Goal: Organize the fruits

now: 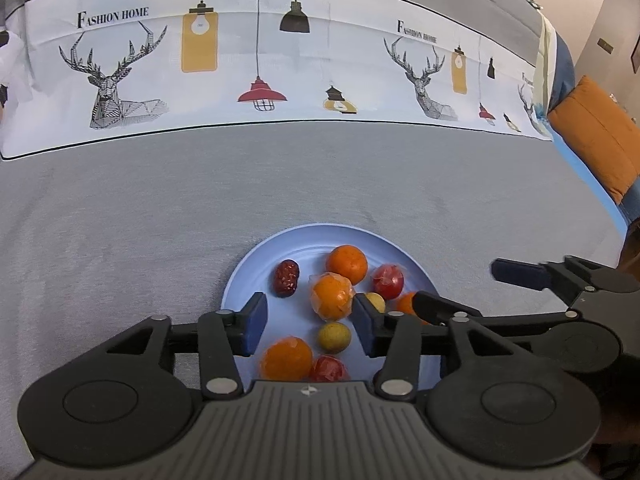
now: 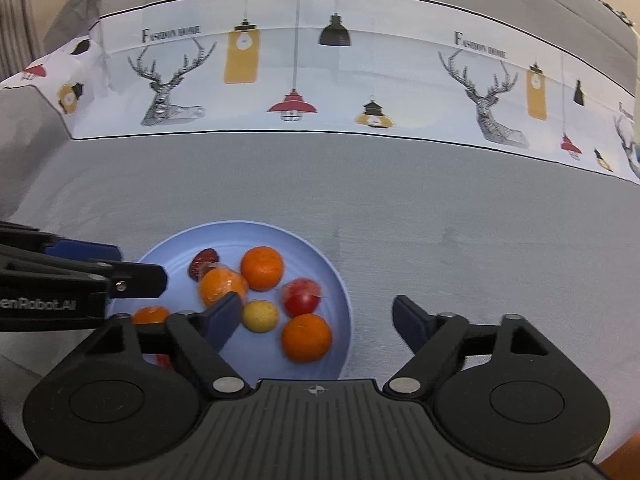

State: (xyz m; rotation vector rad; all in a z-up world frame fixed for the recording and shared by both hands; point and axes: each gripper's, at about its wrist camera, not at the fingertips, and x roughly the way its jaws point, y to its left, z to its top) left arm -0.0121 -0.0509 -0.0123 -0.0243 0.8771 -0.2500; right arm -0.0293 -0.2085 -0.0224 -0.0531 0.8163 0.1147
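Note:
A light blue plate (image 1: 280, 248) (image 2: 320, 264) on the grey cloth holds several fruits: oranges (image 1: 346, 264) (image 2: 262, 268), one plastic-wrapped orange (image 1: 332, 296) (image 2: 222, 286), red wrapped fruits (image 1: 388, 281) (image 2: 301, 297), small yellow fruits (image 1: 334, 336) (image 2: 260, 315) and a dark red date (image 1: 287, 278) (image 2: 204, 260). My left gripper (image 1: 310, 326) is open and empty over the plate's near side. My right gripper (image 2: 320, 320) is open and empty over the plate's right part; it also shows in the left wrist view (image 1: 472, 288).
A white runner printed with deer and lamps (image 1: 256, 68) (image 2: 320, 88) crosses the grey cloth behind the plate. An orange cushion (image 1: 596, 136) lies at the far right. The left gripper's fingers (image 2: 84, 268) reach in from the left in the right wrist view.

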